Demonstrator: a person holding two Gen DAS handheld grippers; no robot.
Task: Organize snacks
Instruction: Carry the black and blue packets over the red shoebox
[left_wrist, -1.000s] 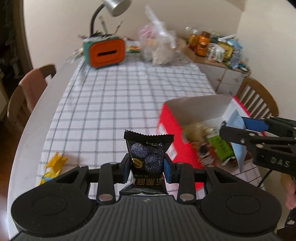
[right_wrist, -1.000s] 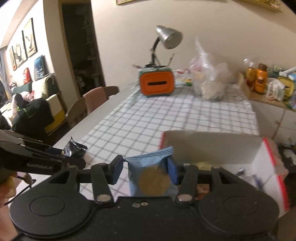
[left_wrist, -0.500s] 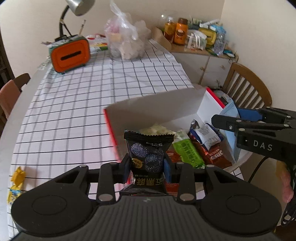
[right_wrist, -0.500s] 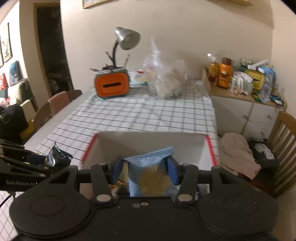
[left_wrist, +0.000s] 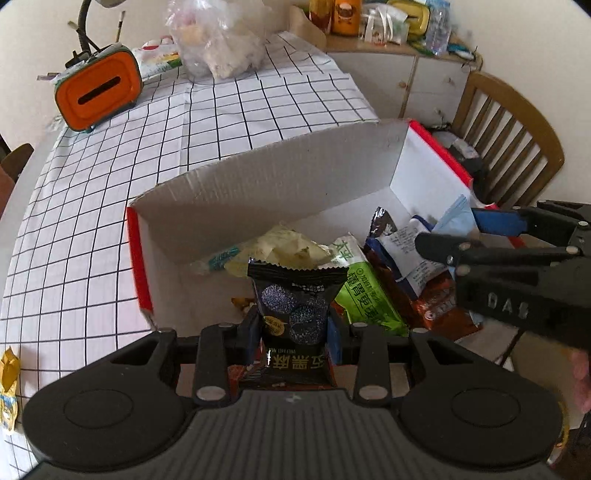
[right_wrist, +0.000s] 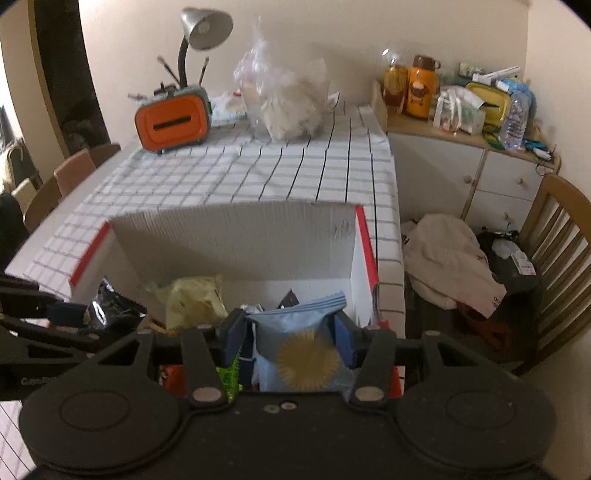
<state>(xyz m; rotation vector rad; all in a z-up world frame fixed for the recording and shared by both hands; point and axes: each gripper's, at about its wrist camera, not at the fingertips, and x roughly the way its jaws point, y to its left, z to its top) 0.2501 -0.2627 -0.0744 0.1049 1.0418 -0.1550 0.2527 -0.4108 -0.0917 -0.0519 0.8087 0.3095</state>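
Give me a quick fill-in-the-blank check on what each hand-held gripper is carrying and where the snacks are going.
1. The left hand-held gripper is shut on a ____ snack packet.
2. The right hand-held gripper is shut on a light ____ packet with a gold sunburst.
3. Both packets are held over the open ____ with red edges, which already holds several snacks.
4. A ____ candy wrapper lies on the checked tablecloth, outside the box.

Missing words: black; blue; box; yellow

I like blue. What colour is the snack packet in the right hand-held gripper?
Light blue packet with a gold sunburst circle, clearest in the right wrist view.
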